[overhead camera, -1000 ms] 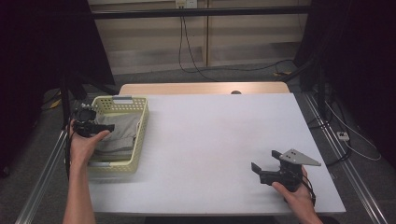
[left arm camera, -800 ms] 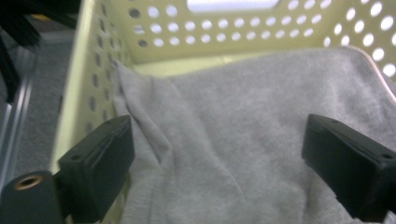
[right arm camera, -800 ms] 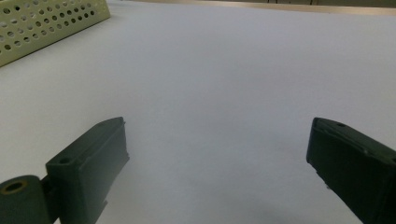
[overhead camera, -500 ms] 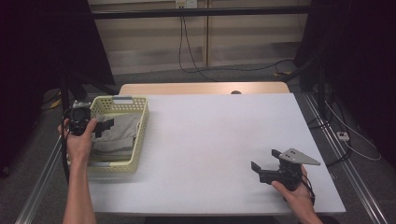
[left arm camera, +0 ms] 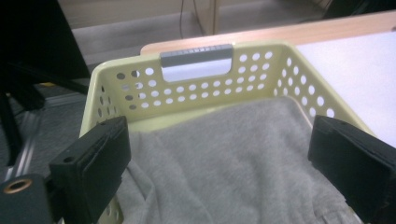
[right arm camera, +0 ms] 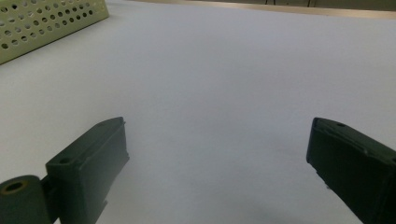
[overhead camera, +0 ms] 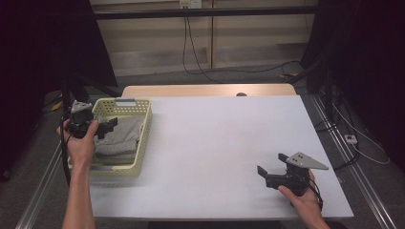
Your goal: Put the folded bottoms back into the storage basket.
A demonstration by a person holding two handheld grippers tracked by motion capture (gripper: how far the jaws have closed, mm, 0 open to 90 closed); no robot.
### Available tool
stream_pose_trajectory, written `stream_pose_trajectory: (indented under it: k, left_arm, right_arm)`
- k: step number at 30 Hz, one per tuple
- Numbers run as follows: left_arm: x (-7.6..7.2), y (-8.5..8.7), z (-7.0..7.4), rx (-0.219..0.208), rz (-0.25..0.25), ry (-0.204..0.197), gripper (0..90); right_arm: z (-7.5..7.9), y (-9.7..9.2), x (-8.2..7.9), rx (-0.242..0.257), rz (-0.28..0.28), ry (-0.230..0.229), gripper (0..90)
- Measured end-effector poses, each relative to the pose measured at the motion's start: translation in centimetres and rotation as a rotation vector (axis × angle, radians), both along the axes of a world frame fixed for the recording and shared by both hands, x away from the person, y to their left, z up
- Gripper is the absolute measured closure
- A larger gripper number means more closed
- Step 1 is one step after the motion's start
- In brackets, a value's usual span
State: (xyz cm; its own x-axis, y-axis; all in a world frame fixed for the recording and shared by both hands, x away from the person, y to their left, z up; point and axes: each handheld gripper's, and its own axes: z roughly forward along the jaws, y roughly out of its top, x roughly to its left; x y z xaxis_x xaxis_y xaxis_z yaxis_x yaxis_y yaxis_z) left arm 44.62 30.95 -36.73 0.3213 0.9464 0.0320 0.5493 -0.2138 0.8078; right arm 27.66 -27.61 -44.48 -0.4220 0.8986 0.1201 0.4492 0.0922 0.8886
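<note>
A pale yellow perforated basket [overhead camera: 144, 136] stands at the table's left edge with a folded grey cloth [overhead camera: 119, 139] lying in it. My left gripper [overhead camera: 109, 128] hovers over the basket's left side, above the cloth. Its jaws have just been opening and now stand wide, with nothing pressed between them. In the left gripper view the cloth [left arm camera: 233, 154] lies beneath the left gripper [left arm camera: 219, 163], and the basket's far wall [left arm camera: 261, 88] carries a grey label [left arm camera: 196, 63]. My right gripper [overhead camera: 271, 163] rests open near the table's front right, over the bare white tabletop [right arm camera: 210, 93].
The white table [overhead camera: 215, 133] has a wooden strip [overhead camera: 205, 90] along its far edge. Metal rails run beside the table on both sides, and cables lie on the floor behind it. A corner of the basket [right arm camera: 42, 23] appears in the right gripper view at top left.
My left gripper has lifted off the cloth and drawn back toward the basket's left rim, and its jaws have spread a little wider. The right hand has not moved.
</note>
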Motion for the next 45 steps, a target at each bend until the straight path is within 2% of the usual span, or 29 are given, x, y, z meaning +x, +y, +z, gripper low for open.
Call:
stream_pose_trajectory:
  k: [2,3,7,11,13,16,18,20,22,25,31,35,37,45]
  left_arm:
    - [-0.1,-0.4,-0.1,0.018,0.000,0.012,6.1]
    - [-0.2,-0.5,-0.1,0.009,0.000,0.022,6.3]
    - [-0.9,-0.3,0.5,-0.032,-0.001,-0.006,6.6]
    - [-1.5,0.1,1.2,-0.015,-0.026,-0.027,6.7]
    - [-1.8,0.3,1.3,-0.030,-0.028,-0.027,7.1]
    - [-2.5,0.1,1.4,0.009,-0.044,-0.031,7.0]
    - [-2.9,0.0,1.4,0.010,-0.062,-0.031,7.0]
    - [-3.4,-0.1,1.4,0.007,-0.074,-0.006,7.0]
    - [-3.9,-0.1,1.5,-0.011,-0.082,-0.020,6.9]
    - [-4.5,-0.1,1.6,-0.009,-0.083,-0.028,7.0]
    - [-5.4,-0.1,1.5,0.003,-0.097,-0.040,7.0]
    - [-5.7,0.2,1.0,0.007,-0.059,-0.031,7.1]
    - [-5.9,0.3,0.7,-0.012,-0.066,-0.019,7.1]
    - [-6.9,-0.8,0.6,0.023,-0.111,-0.014,7.1]
  right_arm:
    - [0.0,0.0,0.0,0.000,-0.001,0.001,5.0]
    - [0.0,0.0,0.0,-0.001,-0.002,0.001,5.0]
    - [0.0,0.0,0.0,-0.002,-0.005,0.002,5.0]
    - [0.0,0.0,0.0,-0.002,-0.005,-0.001,5.0]
    - [0.0,0.0,0.0,-0.002,-0.004,-0.004,5.0]
    - [0.1,0.0,-0.1,-0.003,-0.006,-0.007,5.0]
    - [0.1,0.1,0.0,-0.002,-0.006,-0.005,5.0]
    - [0.1,0.1,0.0,-0.002,-0.006,-0.005,5.0]
    - [0.0,0.1,0.0,-0.002,-0.006,-0.004,5.0]
    - [0.0,0.1,0.0,-0.002,-0.008,0.000,5.0]
    - [0.0,0.1,0.1,-0.003,-0.005,-0.001,5.0]
    - [0.0,0.1,0.1,-0.004,-0.004,-0.003,5.0]
    - [0.0,0.2,0.1,-0.005,-0.004,-0.003,5.0]
    - [0.0,0.2,0.1,-0.003,-0.002,-0.005,5.0]
